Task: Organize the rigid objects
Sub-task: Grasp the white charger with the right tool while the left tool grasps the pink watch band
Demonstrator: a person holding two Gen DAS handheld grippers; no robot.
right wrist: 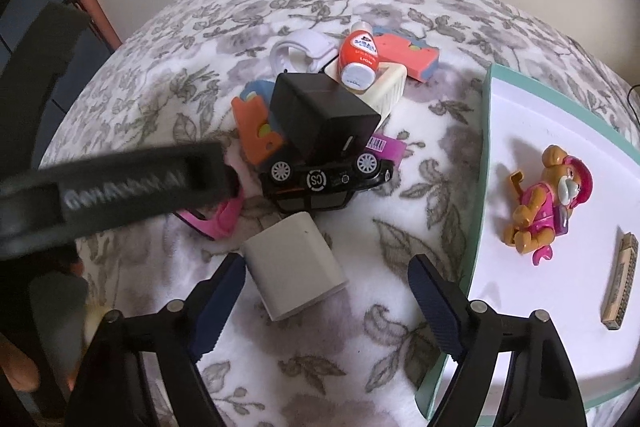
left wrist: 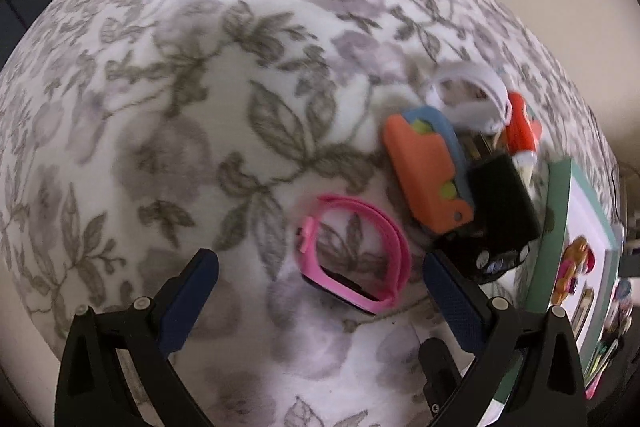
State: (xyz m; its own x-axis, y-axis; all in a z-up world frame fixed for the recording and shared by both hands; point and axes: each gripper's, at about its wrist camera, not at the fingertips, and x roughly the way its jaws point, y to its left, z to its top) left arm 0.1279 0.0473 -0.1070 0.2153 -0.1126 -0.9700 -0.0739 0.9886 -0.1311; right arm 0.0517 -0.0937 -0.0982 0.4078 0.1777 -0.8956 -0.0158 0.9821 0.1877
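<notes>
Floral blanket [right wrist: 168, 75] fills both views. Green-rimmed white tray [right wrist: 486, 155] occupies the right side of the right wrist view, its near rim running from upper centre-right down to the lower right. On the tray: a pink dog figure [right wrist: 548, 203] lying on its back, head toward the upper right, and a thin tan bar [right wrist: 620, 279], long axis near vertical.

Pile at frame centre, right wrist view: black cube charger [right wrist: 320, 111] resting on a black toy car [right wrist: 326, 179]; the car lies on its side, wheels facing the camera, long axis left to right. Behind them: cream block [right wrist: 390, 87], orange bottle [right wrist: 358, 57] with its cap toward the top of the frame, white watch band [right wrist: 304, 47], coral-and-blue toy [right wrist: 404, 57]. An orange-and-blue toy [right wrist: 254, 123] lies left of the charger.

White adapter [right wrist: 294, 267] lies apart from the pile at lower centre, long axis tilted from upper left to lower right. Right gripper [right wrist: 326, 277] points steeply down; jaws spread, left pad just beside the adapter's left edge, right pad well clear of it. No grasp.

Pink watch [left wrist: 354, 253] lies in the lower centre of the left wrist view, a closed loop, long axis from upper left to lower right. Left gripper [left wrist: 320, 267] points steeply down over it, jaws wide apart on either side of the watch, holding nothing.
</notes>
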